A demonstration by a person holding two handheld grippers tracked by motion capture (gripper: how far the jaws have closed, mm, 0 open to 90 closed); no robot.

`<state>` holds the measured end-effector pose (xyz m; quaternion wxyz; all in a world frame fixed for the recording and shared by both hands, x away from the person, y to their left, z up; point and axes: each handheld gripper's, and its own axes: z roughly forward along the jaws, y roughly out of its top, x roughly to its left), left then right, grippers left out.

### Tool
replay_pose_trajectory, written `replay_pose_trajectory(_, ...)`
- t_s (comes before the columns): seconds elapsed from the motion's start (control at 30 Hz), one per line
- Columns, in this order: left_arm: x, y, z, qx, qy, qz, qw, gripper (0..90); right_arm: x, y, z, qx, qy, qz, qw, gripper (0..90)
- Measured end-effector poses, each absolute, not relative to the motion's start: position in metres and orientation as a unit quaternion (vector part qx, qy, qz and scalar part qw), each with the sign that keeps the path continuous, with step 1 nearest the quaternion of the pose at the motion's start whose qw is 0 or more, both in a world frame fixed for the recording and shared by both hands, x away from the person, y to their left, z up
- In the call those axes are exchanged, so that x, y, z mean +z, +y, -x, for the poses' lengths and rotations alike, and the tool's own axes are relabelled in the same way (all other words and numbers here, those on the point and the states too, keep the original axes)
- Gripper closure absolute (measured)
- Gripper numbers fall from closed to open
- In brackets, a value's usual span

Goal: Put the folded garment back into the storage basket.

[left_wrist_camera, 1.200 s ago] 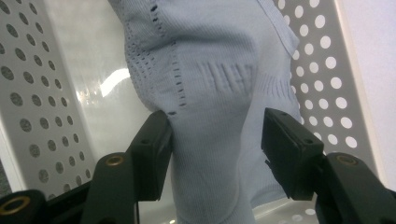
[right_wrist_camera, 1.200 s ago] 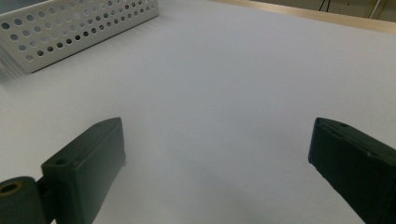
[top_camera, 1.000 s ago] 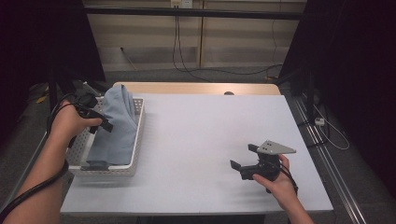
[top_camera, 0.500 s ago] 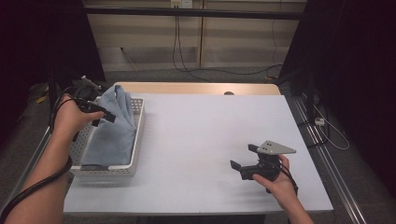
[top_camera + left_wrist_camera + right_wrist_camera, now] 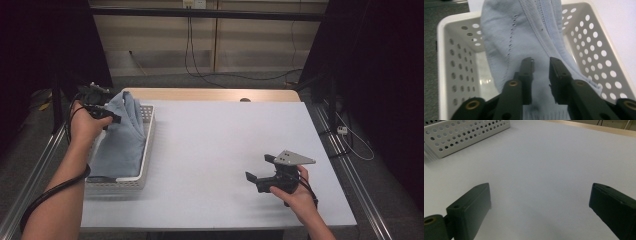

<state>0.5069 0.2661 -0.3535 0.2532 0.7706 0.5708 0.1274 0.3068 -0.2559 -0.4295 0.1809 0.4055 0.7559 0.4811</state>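
- A white perforated basket (image 5: 145, 150) stands at the left edge of the pale tabletop (image 5: 215, 150); the left gripper view shows its hole-dotted walls (image 5: 456, 65) on both sides.
- In the basket lies a light blue knitted garment (image 5: 120, 142). Its lower part rests flat along the basket floor, while its far end is drawn up into a peak above the rim and spills a little over the wall on the tabletop side.
- The left gripper (image 5: 107, 116) is at that raised end, over the basket's far left corner. Its jaws have just been closing, and in the left gripper view (image 5: 541, 70) they stand close together with a ribbed fold of the garment (image 5: 524, 37) pinched between them.
- The right gripper (image 5: 259, 170) rests near the front right of the tabletop, well apart from the basket. Its jaws stand wide apart with bare tabletop between them (image 5: 540, 202).
- In the right gripper view, one corner of the basket (image 5: 461, 135) appears at the upper left.
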Motion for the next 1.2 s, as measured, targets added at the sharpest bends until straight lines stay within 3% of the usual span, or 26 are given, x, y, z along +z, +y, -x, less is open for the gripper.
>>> replay_pose_trajectory(0.23, -0.368, 0.257, -0.512, 0.132, 0.562, -0.775, 0.257, 83.5, -0.43, -0.255, -0.307, 0.48, 0.757, -0.405, 0.18, 3.9)
replay_pose_trajectory(0.67, -0.398, 0.246, -0.508, 0.124, 0.548, -0.781, 0.275, 86.7, -0.431, -0.253, -0.308, 0.478, 0.76, -0.403, 0.178, 3.9)
replay_pose_trajectory(1.2, -0.421, 0.237, -0.496, 0.066, 0.535, -0.798, 0.271, 90.0, -0.432, -0.252, -0.308, 0.476, 0.763, -0.4, 0.177, 3.9)
